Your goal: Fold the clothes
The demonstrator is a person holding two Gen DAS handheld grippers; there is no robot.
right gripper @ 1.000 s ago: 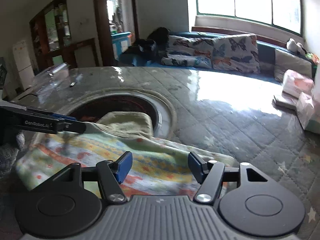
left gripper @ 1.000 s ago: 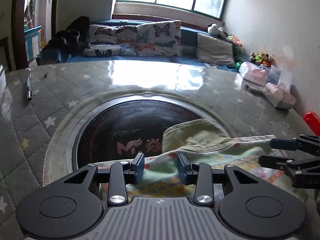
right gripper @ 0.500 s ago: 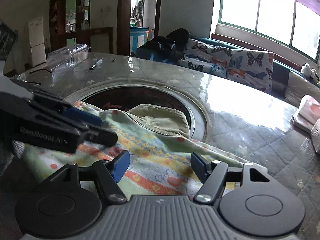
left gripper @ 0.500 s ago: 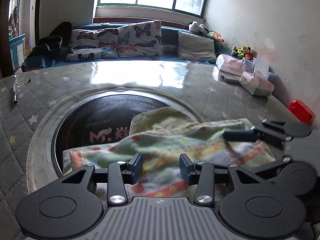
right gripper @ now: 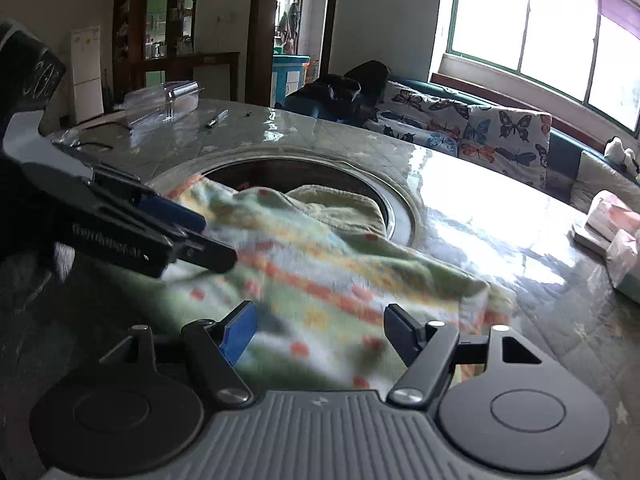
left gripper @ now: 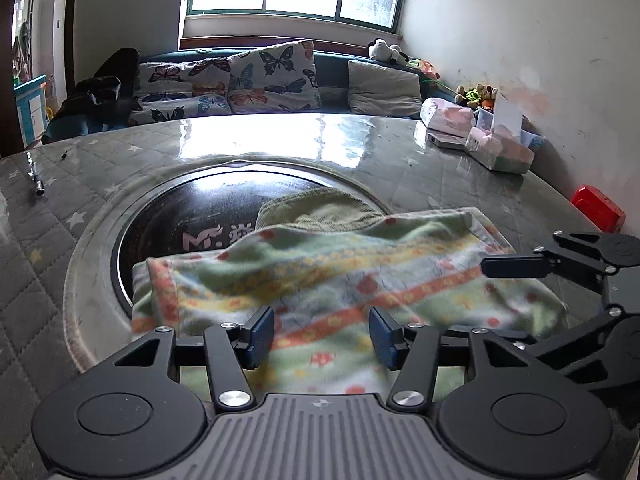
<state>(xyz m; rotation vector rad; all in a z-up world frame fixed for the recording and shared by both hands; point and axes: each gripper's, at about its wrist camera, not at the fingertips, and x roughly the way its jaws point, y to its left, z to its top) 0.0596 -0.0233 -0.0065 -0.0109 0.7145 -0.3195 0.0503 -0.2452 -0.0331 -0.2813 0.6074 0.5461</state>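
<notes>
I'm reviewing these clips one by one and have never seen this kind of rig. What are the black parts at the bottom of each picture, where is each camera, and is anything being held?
There is no robot arm: a person carries a hand-held gripper in each hand, each with a fisheye camera looking along its two fingers. In the left view, the left hand-held gripper fills the bottom; the right hand-held gripper does so in its own view. Both are open and hold nothing. Ahead lies a patterned cloth over an olive garment, partly covering a dark round inset in the quilted table.
</notes>
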